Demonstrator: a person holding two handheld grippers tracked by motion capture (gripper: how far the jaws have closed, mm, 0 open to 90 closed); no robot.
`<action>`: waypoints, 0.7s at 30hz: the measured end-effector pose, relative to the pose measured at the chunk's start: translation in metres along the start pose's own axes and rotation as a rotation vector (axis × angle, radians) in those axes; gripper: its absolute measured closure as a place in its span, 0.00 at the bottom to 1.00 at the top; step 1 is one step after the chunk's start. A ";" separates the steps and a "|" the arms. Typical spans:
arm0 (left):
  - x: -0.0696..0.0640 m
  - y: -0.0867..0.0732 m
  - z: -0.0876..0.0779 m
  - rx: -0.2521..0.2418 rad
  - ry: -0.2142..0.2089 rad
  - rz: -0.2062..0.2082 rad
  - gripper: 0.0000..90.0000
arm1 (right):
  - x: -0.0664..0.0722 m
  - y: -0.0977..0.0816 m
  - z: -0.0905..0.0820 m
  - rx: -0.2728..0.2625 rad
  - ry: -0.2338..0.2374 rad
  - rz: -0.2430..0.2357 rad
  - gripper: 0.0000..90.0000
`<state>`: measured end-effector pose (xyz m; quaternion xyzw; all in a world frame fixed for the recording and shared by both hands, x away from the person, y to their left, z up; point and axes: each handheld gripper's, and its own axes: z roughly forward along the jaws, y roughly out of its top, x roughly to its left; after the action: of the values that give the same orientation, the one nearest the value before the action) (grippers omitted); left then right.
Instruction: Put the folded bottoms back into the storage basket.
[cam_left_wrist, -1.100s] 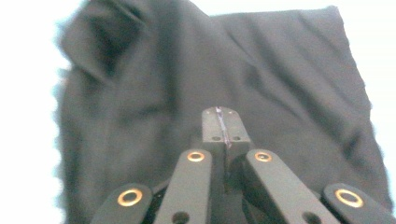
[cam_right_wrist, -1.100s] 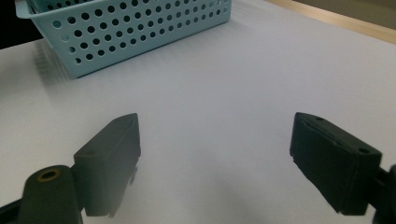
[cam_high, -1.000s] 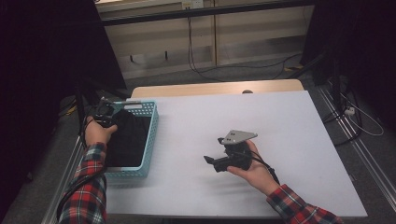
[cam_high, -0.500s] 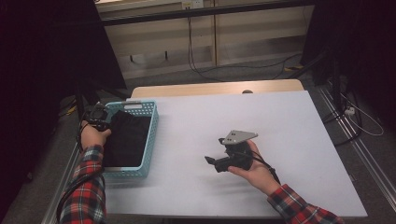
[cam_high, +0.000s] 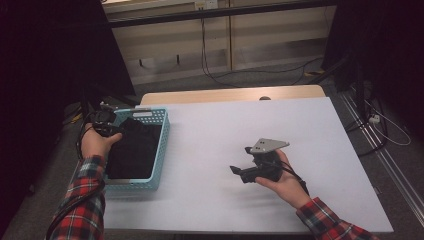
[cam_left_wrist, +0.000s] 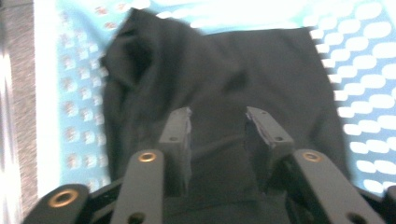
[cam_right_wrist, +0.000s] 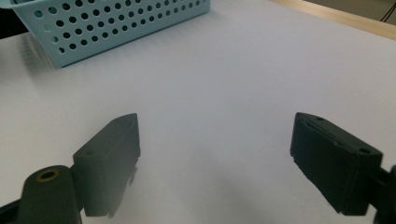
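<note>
In the basket (cam_high: 162, 135), black cloth (cam_left_wrist: 224, 93) hides its floor.

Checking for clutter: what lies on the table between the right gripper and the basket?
Nothing: in the high view the white table is bare between the right gripper and the basket; the right gripper view agrees.

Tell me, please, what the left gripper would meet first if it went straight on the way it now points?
Most likely the black cloth lying in the blue basket: the left gripper, its jaws just opened and nothing gripped, points down at it. How near is unclear.
</note>
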<state>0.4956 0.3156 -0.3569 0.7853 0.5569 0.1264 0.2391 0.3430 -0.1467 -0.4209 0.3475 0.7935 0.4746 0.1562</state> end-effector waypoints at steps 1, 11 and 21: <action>-0.005 0.000 -0.001 -0.011 -0.015 -0.005 0.60 | -0.001 -0.001 -0.002 -0.003 0.002 0.004 0.17; -0.061 0.002 -0.011 -0.053 -0.155 0.089 0.40 | -0.011 -0.013 -0.028 -0.023 -0.019 0.037 0.17; -0.114 -0.003 -0.003 -0.057 -0.269 0.181 0.33 | -0.025 -0.027 -0.053 -0.032 -0.047 0.073 0.17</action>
<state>0.4527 0.2107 -0.3483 0.8350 0.4433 0.0569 0.3210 0.3191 -0.2067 -0.4191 0.3846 0.7688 0.4842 0.1632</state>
